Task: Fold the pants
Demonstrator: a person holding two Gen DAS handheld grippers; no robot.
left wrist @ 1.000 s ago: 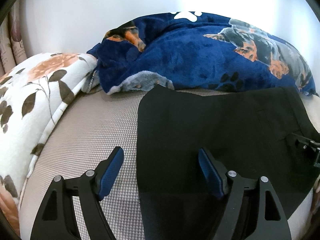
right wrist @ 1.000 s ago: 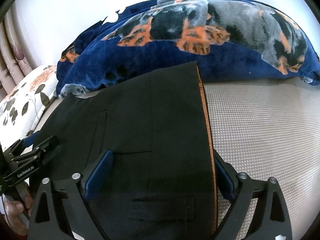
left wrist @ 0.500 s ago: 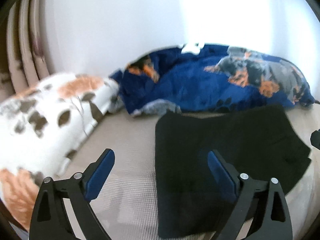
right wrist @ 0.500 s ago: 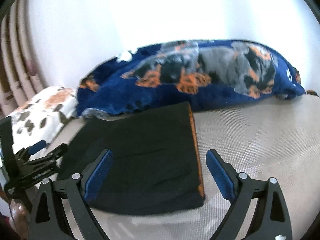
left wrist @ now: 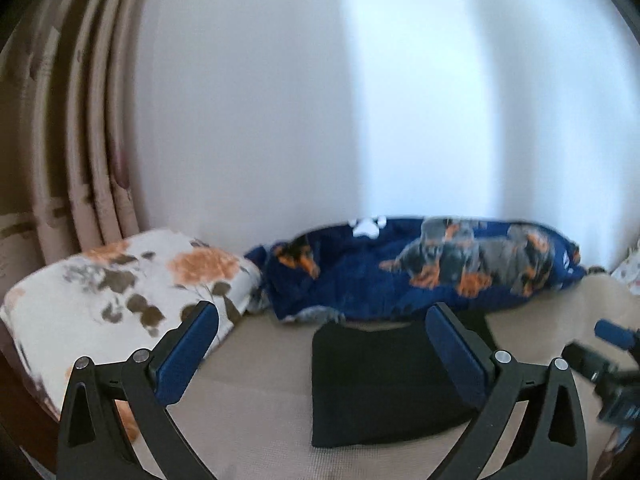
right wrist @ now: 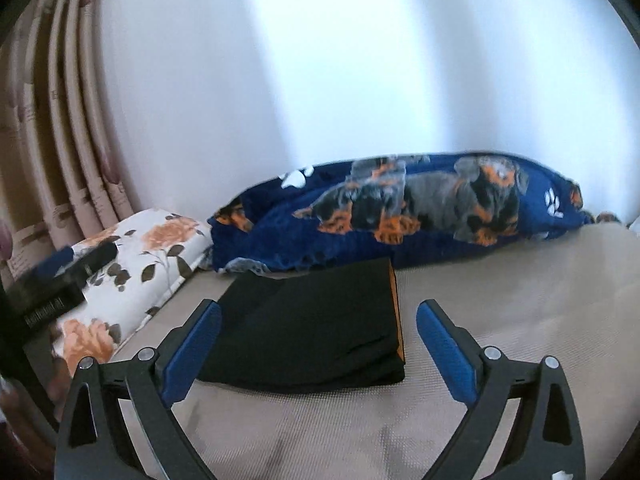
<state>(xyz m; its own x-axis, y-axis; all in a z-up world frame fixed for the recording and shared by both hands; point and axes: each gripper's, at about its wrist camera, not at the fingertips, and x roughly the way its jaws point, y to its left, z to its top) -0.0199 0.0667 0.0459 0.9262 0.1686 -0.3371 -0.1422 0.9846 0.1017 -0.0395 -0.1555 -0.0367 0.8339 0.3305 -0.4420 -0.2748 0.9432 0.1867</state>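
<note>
Black pants [right wrist: 320, 328] lie folded into a flat rectangle on the beige mattress [right wrist: 500, 300], with an orange stripe [right wrist: 394, 312] along their right edge. My right gripper [right wrist: 318, 308] hangs above and in front of them; its jaws are opening and hold nothing. In the left wrist view the same pants [left wrist: 380, 380] lie ahead and below. My left gripper [left wrist: 322, 312] is also raised, its jaws opening with nothing between the pads. Each gripper shows at the edge of the other's view: the right gripper [left wrist: 608, 364] and the left gripper [right wrist: 60, 284].
A navy dog-print blanket [right wrist: 420, 208] is heaped along the white wall behind the pants. A floral cushion [left wrist: 120, 292] sits at the left, with beige curtains [left wrist: 72, 140] above it. The mattress [left wrist: 248, 392] stretches right of the pants.
Both grippers have lifted up and drawn back from the pants, which now lie farther off and look smaller. The left jaws have widened. The pants stay flat on the mattress.
</note>
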